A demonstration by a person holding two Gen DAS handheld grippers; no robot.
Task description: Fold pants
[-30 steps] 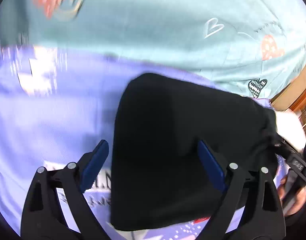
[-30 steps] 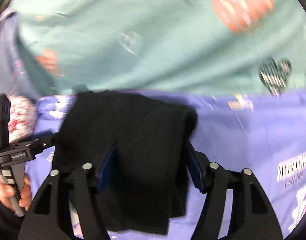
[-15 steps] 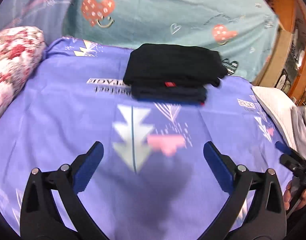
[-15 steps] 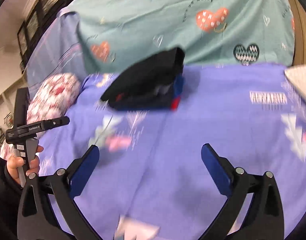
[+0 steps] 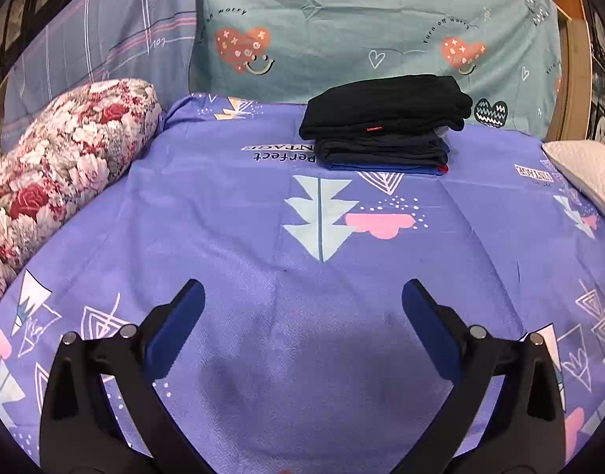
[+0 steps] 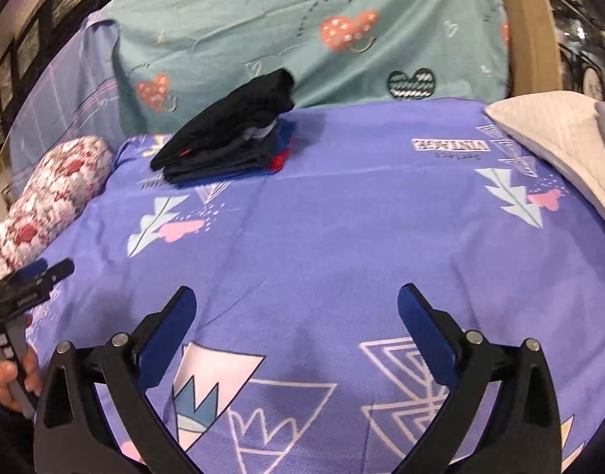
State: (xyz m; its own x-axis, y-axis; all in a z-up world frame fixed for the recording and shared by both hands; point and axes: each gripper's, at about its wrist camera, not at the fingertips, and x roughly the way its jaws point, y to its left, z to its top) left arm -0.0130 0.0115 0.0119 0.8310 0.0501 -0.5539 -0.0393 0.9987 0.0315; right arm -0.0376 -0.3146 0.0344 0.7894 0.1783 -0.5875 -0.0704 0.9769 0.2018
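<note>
On stack: black pants (image 5: 385, 104) released | both hand-held grippers (image 5: 302, 308) (image 6: 296, 312) spread, withdrawn

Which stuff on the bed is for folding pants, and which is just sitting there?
For the job:
black folded pants topping the stack
left gripper, open
right gripper, open

Just there:
darker folded clothes underneath
floral pillow
white pillow
purple sheet

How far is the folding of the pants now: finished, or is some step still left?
It looks finished. The black pants lie folded on top of a stack of folded dark clothes at the far side of the purple bedsheet. Nothing is in hand: the left gripper and right gripper are both open and empty. No unfolded pants are in view.
</note>
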